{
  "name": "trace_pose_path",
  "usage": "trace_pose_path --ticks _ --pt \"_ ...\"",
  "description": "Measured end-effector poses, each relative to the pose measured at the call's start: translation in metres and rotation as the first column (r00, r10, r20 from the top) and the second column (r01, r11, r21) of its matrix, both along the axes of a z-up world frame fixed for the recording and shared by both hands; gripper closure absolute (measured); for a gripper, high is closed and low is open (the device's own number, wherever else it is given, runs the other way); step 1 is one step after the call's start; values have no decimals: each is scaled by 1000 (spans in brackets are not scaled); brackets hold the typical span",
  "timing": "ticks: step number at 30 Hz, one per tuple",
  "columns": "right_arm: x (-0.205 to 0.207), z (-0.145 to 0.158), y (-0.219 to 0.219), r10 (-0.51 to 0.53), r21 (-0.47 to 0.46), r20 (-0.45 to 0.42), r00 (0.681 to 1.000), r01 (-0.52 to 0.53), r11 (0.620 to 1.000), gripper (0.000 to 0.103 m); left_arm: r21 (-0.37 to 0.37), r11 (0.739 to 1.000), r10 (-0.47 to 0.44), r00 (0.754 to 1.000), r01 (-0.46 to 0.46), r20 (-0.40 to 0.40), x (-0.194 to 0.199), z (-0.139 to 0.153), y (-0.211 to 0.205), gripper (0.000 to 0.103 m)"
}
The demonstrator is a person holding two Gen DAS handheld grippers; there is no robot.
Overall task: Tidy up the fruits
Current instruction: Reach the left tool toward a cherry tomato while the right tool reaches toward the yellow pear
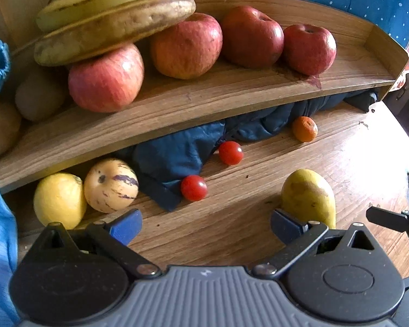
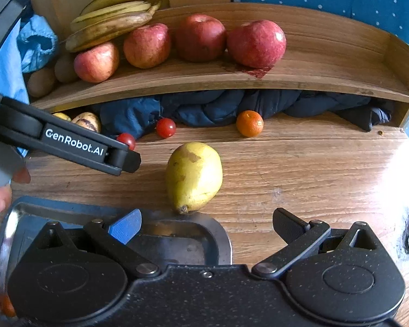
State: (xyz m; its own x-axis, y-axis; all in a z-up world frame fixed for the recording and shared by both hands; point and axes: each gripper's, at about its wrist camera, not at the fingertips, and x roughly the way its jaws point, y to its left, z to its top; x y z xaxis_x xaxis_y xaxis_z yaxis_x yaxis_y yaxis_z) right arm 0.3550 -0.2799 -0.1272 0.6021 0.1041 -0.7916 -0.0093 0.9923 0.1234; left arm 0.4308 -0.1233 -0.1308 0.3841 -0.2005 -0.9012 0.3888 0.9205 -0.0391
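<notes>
Both hand-held grippers spread and empty: left (image 1: 205,224), right (image 2: 207,224). Yellow-green pear (image 2: 193,175) lying loose on wooden tabletop (image 2: 313,169), touching metal tray rim (image 2: 223,234). Risk of rolling under off-centre pinch.

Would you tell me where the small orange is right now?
The small orange sits on the wooden table at the edge of the dark blue cloth under the shelf, right of the two cherry tomatoes.

Grained, matt wood forms the table (image 2: 300,163) and shelf (image 2: 327,62); a dull metal tray (image 2: 218,234) sits lower left in the right view. Glossy cherry tomatoes (image 1: 231,153) lie beside crumpled dark cloth (image 1: 171,160), with matt black plastic gripper housings below.
</notes>
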Motion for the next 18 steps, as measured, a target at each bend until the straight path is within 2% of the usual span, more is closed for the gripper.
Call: trace_pose_path --ticks 5,12,15,18 --pt "0 -5 0 -23 4 -9 1000 23 1000 1 -12 1000 0 1000 0 -13 3 -1 -1 4" --pt "5 -9 2 -35 -3 -8 999 35 999 1 -38 999 -12 1000 11 -9 7 1 -1 18" --pt "6 -10 2 -31 7 -2 1000 31 999 5 -53 999 -11 1000 10 -16 9 0 -1 23" --pt "9 -13 3 -34 -2 3 999 34 999 13 -66 998 -10 1000 8 -18 11 -1 -2 33"
